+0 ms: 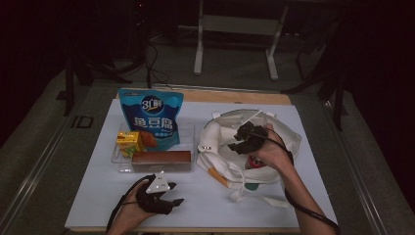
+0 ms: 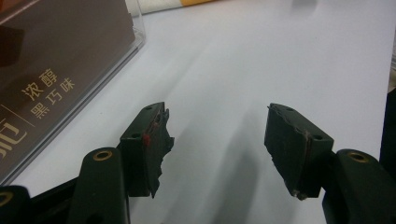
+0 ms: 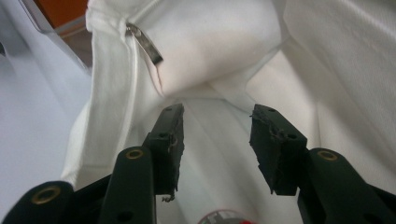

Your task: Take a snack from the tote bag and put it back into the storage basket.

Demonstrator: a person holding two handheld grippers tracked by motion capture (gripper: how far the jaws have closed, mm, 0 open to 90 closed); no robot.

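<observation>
Right tool [image 1: 244, 138] sits over the open white bag [image 1: 288, 134], jaws apart, gripping nothing. Left tool [image 1: 169, 200] rests wide and empty on the surface [image 1: 98, 196].

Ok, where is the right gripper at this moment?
In the high view the right gripper is on the table's right side, inside the mouth of the white tote bag, right of the clear tray; its jaws stand apart, nothing between them.
</observation>
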